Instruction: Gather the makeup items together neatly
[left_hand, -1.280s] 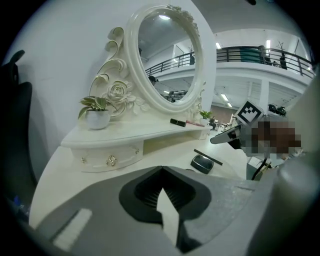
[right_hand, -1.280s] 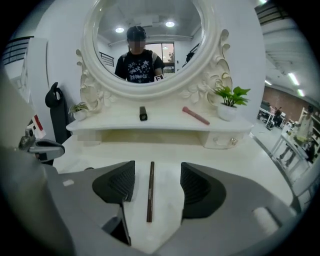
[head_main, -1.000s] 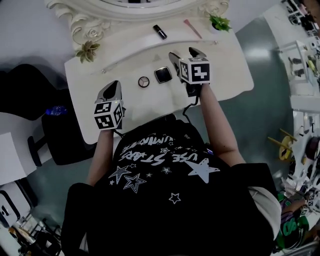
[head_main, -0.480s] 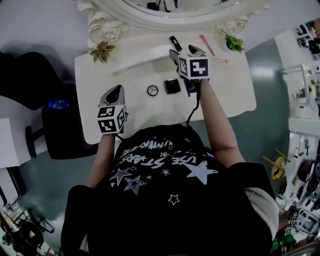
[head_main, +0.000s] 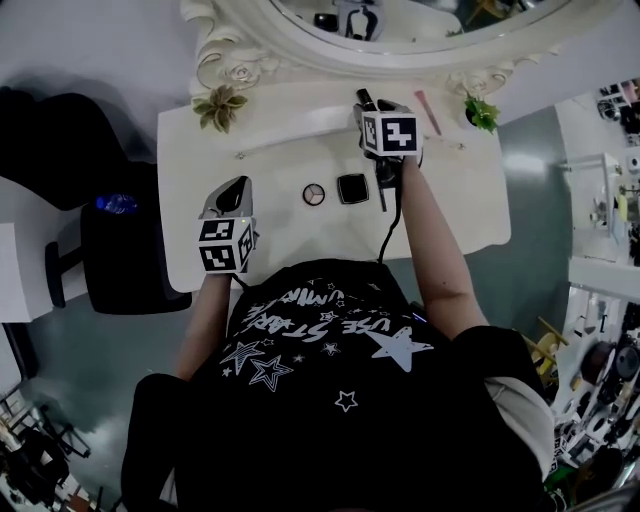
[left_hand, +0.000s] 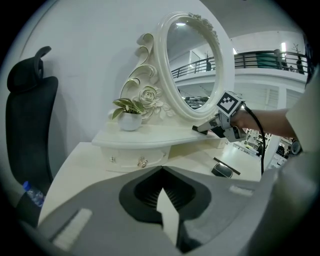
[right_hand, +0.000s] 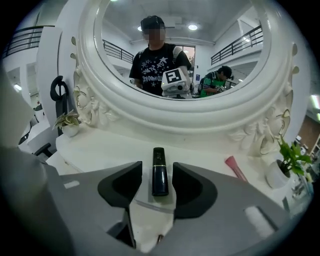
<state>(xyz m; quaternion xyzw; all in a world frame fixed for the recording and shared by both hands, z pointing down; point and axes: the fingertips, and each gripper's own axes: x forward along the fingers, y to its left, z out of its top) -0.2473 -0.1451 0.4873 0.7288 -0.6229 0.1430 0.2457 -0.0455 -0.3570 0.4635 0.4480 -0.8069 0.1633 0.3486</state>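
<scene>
Hovering over the near-left part of the dressing table, the left gripper is clenched on nothing; well off to its right a round compact and a square compact lie just beside each other, so that pair looks gathered; further right, the right gripper has just been closing its jaws, with the dark lipstick lying between them on the raised back shelf, gaps showing on both sides, so not gripped yet; a pink stick lies to the right of that gripper, apart; judged early on: the lipstick and pink stick are left to bring down to the compacts.
</scene>
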